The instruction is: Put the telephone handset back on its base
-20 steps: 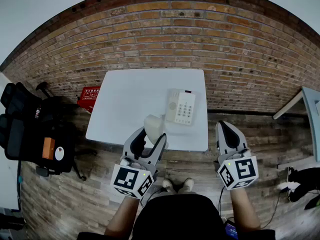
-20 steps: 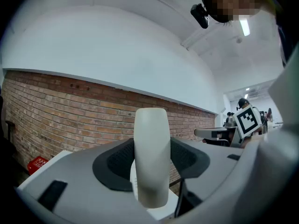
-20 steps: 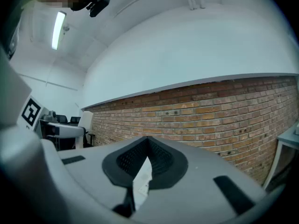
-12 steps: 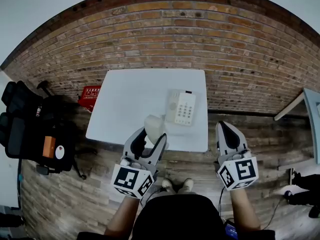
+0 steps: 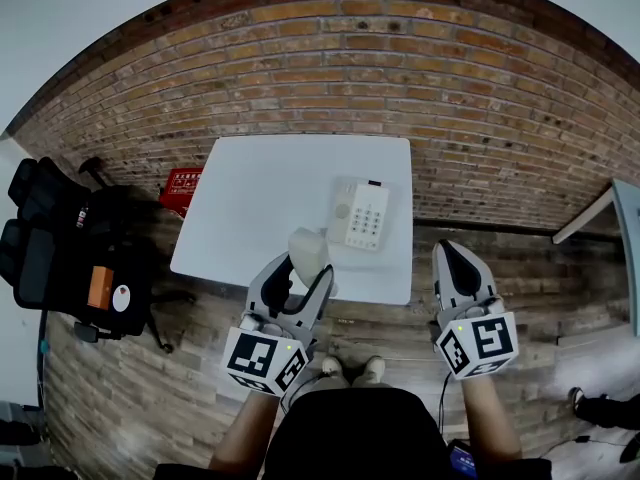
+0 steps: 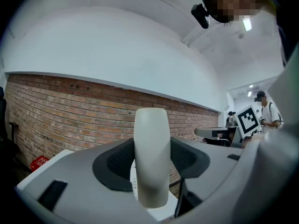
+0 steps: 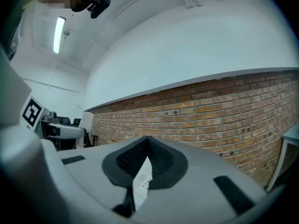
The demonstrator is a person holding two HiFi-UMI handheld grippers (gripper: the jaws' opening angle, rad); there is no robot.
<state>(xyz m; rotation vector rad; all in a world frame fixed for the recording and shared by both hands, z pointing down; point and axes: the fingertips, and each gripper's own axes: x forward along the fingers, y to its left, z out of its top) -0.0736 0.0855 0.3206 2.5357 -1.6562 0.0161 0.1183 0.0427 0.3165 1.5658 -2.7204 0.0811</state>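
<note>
Cream handset (image 5: 308,250) clamped upright in left gripper (image 5: 302,273).
Hovering over near edge of white table (image 5: 250,198), telephone base (image 5: 362,214) at one o'clock; right gripper (image 5: 455,260) at three o'clock, jaws pressed together, empty.

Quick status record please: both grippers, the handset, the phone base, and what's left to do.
left gripper: shut on handset, held end-up between the pads
right gripper: shut, empty, off the table's near right edge
phone base: on white table, right half, cradle empty
handset position: over table's front edge, near-left of base, not on it
remaining: seat handset on base
</note>
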